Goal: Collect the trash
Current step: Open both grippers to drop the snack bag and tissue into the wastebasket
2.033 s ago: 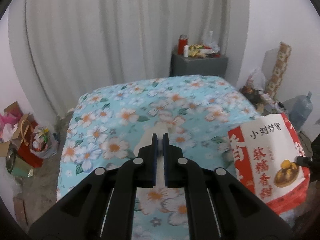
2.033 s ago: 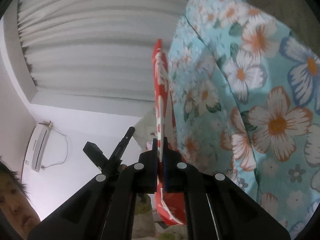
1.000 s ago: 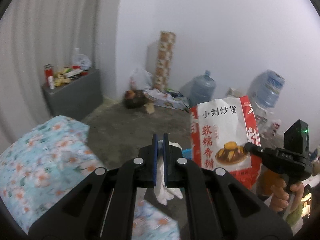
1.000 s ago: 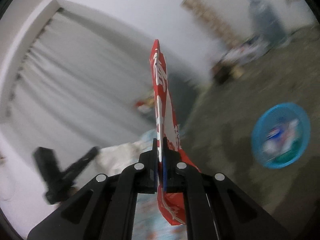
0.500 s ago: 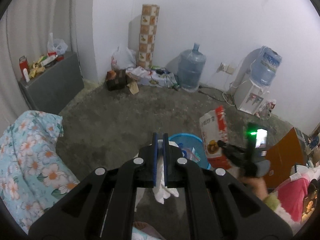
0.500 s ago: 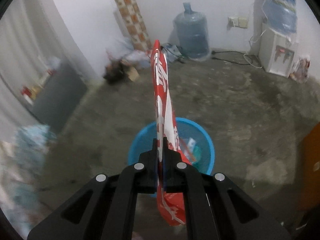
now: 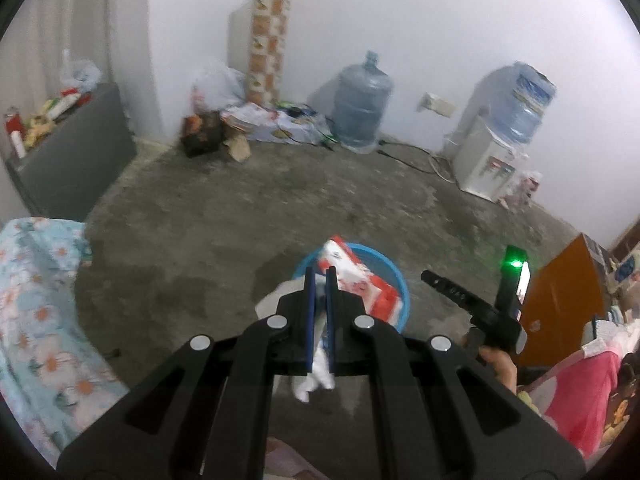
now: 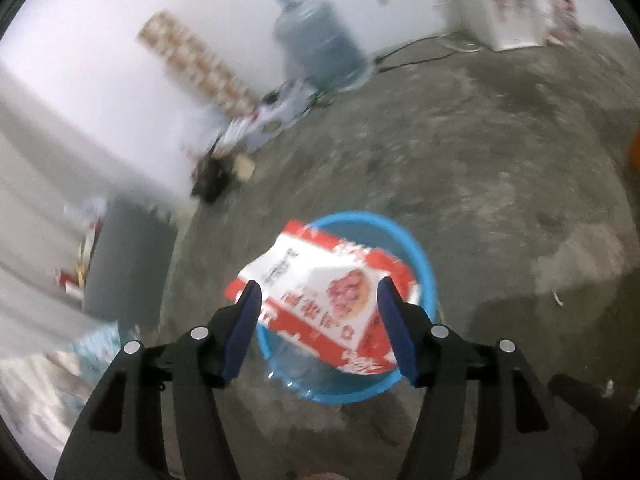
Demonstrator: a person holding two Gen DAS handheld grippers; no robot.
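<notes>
Left wrist only: clamped white tissue (image 7: 316, 364)

Water jug (image 7: 362, 112), dispenser (image 7: 490, 164), floral bedding (image 7: 36, 300)

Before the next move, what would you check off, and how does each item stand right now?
1. Right claw lets go of the bag: ok, its jaws are opening and the pads are clear of it.
2. Bag over the blue bin: ok.
3. Bag fully inside the bin: not ok, it lies across the rim.
4. Left claw grips the white tissue: ok.
5. Tissue over the bin: cannot tell.
</notes>
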